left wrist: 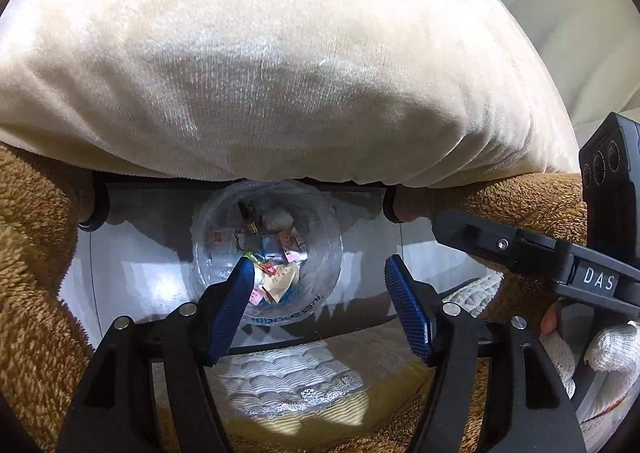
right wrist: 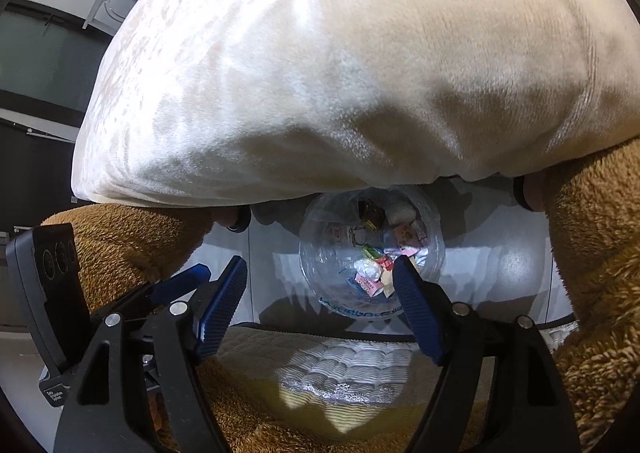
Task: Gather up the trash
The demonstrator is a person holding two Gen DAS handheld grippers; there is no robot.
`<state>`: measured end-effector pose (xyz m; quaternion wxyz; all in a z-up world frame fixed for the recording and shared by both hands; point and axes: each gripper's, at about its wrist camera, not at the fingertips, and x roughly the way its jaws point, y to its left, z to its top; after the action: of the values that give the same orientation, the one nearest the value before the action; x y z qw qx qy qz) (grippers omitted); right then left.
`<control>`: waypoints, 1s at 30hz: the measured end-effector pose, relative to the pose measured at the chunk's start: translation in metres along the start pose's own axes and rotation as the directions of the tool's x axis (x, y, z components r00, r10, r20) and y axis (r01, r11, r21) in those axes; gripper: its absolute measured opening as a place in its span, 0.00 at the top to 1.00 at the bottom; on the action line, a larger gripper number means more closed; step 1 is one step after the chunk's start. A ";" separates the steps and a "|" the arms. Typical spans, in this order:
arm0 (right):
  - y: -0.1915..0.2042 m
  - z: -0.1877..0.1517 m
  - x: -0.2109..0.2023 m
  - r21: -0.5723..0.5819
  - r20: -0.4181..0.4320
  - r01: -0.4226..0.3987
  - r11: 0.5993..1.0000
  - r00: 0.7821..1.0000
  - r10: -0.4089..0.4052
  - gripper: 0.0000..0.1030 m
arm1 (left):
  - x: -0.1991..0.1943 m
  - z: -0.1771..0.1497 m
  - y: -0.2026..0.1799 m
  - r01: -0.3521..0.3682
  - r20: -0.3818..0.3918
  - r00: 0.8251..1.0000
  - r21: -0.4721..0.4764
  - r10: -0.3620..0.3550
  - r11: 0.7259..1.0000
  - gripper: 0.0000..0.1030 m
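Trash [left wrist: 272,273] lies in a heap at the bottom of a clear bin [left wrist: 267,249] lined with a thin plastic bag. The heap is made of small wrappers and bits of paper in pink, green, yellow and white. The bin stands on a shiny grey floor [left wrist: 132,273]. Blue writing runs along the near side of the bin, but it is too bent to read.

A big cream pillow [left wrist: 280,53] fills the top of both views. Its lower edge hangs over the far side of the bin. A fluffy brown blanket [left wrist: 36,253] sits on both sides of the bin. Nearer the cameras there is a white quilted bed cover [left wrist: 288,377] with a lace edge.

The left gripper [left wrist: 320,309] points down at the bin. Its jaws stand wide apart and hold nothing. In this view one blue pad [left wrist: 232,309] lies across the near edge of the trash heap, but it is not pinching any of it.

The right gripper [right wrist: 320,309] also points down at the bin, just beside the left one. Its jaws are wide apart too, with nothing between them. One of its blue pads [right wrist: 416,313] sits in front of the right side of the heap in its own view.

A hand in a white knit glove [left wrist: 592,349] holds the right gripper's handle at the right edge of the left view.
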<state>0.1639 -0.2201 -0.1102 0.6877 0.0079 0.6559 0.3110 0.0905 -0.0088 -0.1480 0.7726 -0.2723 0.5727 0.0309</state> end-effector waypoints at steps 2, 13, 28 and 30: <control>0.002 -0.001 -0.007 -0.013 0.019 -0.031 0.999 0.999 0.032 0.27 | -0.005 0.000 0.000 0.007 0.011 1.000 0.000 -0.007 1.000 0.35; 0.012 0.003 -0.049 -0.054 0.119 -0.064 0.997 0.990 0.070 0.27 | -0.037 0.008 -0.007 0.000 0.093 0.996 0.029 -0.003 1.000 0.35; 0.027 0.031 -0.124 -0.187 0.348 -0.013 0.982 0.934 0.078 0.27 | -0.121 0.056 -0.014 -0.046 0.325 0.946 0.106 0.010 0.993 0.35; 0.028 0.036 -0.134 -0.201 0.391 0.000 0.980 0.917 0.081 0.27 | -0.131 0.061 -0.016 -0.066 0.362 0.932 0.124 0.017 0.990 0.36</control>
<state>0.1925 -0.2421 0.0268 0.7973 0.0164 0.4682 0.3805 0.1044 0.0405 -0.0120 0.8801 -0.1974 0.4279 0.0579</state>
